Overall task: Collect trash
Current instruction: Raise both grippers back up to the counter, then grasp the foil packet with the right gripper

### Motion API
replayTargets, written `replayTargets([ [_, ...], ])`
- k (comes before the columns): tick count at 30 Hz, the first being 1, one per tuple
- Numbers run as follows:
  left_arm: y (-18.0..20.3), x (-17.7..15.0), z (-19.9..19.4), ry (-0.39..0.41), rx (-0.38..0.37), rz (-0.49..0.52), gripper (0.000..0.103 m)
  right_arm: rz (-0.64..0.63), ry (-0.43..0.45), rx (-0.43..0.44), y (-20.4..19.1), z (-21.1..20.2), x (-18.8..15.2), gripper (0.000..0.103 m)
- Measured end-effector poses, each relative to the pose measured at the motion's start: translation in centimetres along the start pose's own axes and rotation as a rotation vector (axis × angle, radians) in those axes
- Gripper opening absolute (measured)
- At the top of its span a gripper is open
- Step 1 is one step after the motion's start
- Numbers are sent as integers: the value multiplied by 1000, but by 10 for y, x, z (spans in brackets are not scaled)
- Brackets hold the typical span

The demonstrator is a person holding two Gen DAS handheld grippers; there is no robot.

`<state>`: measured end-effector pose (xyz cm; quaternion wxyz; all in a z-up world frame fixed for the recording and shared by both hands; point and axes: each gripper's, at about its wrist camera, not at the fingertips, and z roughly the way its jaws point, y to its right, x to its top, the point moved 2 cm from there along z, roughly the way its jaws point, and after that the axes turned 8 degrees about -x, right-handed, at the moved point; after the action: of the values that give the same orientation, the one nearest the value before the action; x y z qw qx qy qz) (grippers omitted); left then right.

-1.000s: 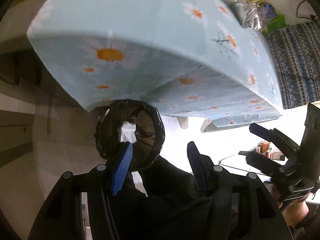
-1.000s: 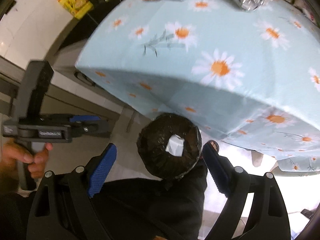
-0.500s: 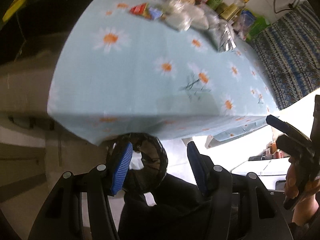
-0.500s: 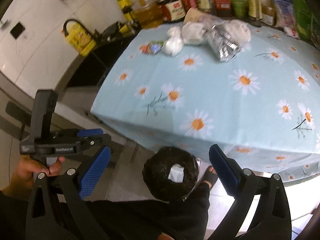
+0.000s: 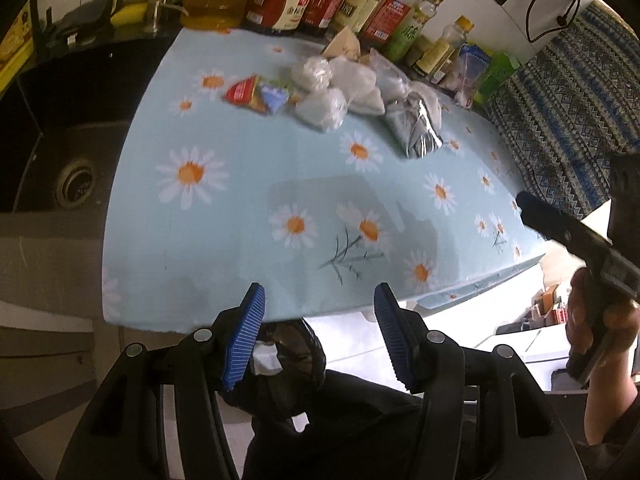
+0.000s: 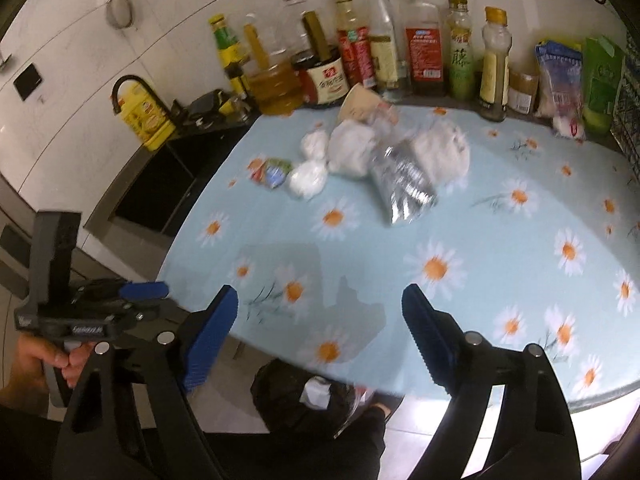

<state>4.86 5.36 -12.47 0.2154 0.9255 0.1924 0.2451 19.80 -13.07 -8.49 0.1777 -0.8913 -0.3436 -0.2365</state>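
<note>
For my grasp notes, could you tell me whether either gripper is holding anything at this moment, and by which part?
Nothing is held. The left gripper is open and empty; the right gripper's jaws are closing on nothing. The trash lies untouched on the table.

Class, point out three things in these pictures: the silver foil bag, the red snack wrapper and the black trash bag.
silver foil bag (image 6: 402, 188): right wrist view, middle of its crinkled face.
red snack wrapper (image 5: 242, 92): left wrist view, its red panel.
black trash bag (image 6: 280, 394): right wrist view, its rim below the table edge.

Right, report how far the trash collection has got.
Done: a white scrap already lies in the black bin bag under the table edge. In hand: nothing; left tongs and right tongs are empty. Left: crumpled white wads, foil bag, red wrapper.
</note>
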Motion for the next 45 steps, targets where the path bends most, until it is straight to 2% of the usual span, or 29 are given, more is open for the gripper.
replayTargets([
  [5, 4, 12, 0, 17, 1, -10, 55, -59, 16, -34, 15, 9, 29, 84],
  [13, 7, 31, 4, 40, 15, -52, 55, -124, -11, -47, 35, 46, 65, 84],
  [20, 10, 39, 9, 43, 37, -81, 55, -137, -80, 2, 51, 92, 86, 81],
  [24, 8, 40, 15, 42, 46, -113, 55, -151, -108, 5, 54, 110, 90, 76],
  [31, 6, 43, 23, 46, 54, -151, 55, -159, -157, 21, 62, 136, 93, 74],
  [33, 5, 45, 24, 49, 53, -157, 55, -163, -170, 26, 63, 139, 93, 70],
  [38, 5, 48, 28, 47, 59, -162, 55, -165, -191, 36, 65, 149, 89, 67],
  [40, 6, 49, 29, 45, 59, -160, 55, -166, -204, 39, 66, 153, 88, 59],
  [45, 8, 54, 32, 44, 63, -153, 55, -158, -184, 43, 67, 147, 86, 56],
])
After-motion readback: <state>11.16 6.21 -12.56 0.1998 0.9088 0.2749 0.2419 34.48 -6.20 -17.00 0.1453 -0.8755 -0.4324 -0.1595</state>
